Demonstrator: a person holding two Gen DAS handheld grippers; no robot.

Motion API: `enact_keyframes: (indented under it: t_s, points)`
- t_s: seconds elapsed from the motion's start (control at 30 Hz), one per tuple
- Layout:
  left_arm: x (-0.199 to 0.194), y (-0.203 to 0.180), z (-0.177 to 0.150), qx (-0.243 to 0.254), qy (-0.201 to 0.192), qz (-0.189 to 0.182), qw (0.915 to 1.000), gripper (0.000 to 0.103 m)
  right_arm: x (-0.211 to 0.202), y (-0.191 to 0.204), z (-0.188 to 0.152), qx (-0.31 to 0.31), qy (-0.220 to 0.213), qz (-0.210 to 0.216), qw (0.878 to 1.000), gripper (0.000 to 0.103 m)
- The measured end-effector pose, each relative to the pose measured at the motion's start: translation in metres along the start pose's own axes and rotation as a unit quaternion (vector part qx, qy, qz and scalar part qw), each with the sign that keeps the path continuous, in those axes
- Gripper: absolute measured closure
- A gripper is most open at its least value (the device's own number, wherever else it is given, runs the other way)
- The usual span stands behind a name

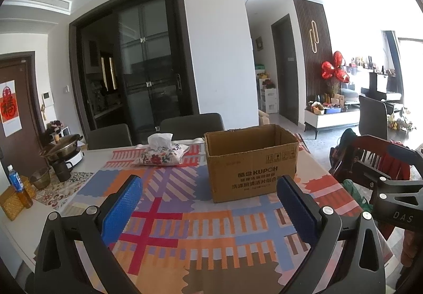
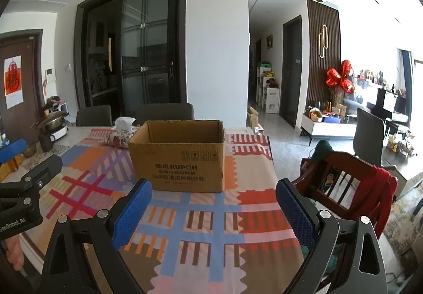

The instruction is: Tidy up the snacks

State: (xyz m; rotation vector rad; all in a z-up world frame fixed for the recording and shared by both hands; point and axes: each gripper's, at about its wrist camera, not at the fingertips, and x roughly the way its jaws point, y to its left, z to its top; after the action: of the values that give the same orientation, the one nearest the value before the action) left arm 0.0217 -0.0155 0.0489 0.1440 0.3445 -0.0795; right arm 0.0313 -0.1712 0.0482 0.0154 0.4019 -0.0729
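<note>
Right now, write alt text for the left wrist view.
An open cardboard box stands on a bright patchwork tablecloth, just beyond the open, empty left hand-held gripper. A floral tissue pouch lies to the box's left, and the right hand-held gripper shows at the right edge.

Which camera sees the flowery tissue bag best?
The left wrist view. There the flowery tissue bag lies in full sight on the tablecloth, left of the cardboard box. In the right wrist view the box hides part of it.
</note>
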Motion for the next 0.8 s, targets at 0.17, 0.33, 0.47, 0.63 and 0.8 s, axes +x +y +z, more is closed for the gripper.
enact_keyframes:
  t_s: [0.17, 0.33, 0.47, 0.63, 0.8]
  points:
    - [-0.0002, -0.0002, 0.0, 0.0, -0.001, 0.0, 1.0, 0.0, 0.0001, 0.0001, 0.0, 0.0, 0.0, 0.001, 1.0, 0.008]
    - [-0.0004, -0.0006, -0.0002, 0.0, 0.0, 0.0, 1.0, 0.0, 0.0, 0.0002, -0.0001, 0.0, 0.001, 0.0, 1.0, 0.008]
    - [-0.0004, -0.0005, 0.0001, -0.001, 0.0, 0.0, 1.0, 0.0, 0.0, 0.0002, -0.0001, 0.0, 0.0, 0.0, 1.0, 0.008]
    - [-0.0005, -0.0004, 0.0002, -0.001, 0.0, 0.0, 1.0, 0.0, 0.0, 0.0004, 0.0, -0.001, 0.0, 0.0, 1.0, 0.008]
    - [-0.0002, -0.0001, -0.0026, -0.005, -0.002, 0.001, 1.0, 0.0, 0.0004, 0.0002, -0.0011, -0.002, 0.0, 0.0, 1.0, 0.008]
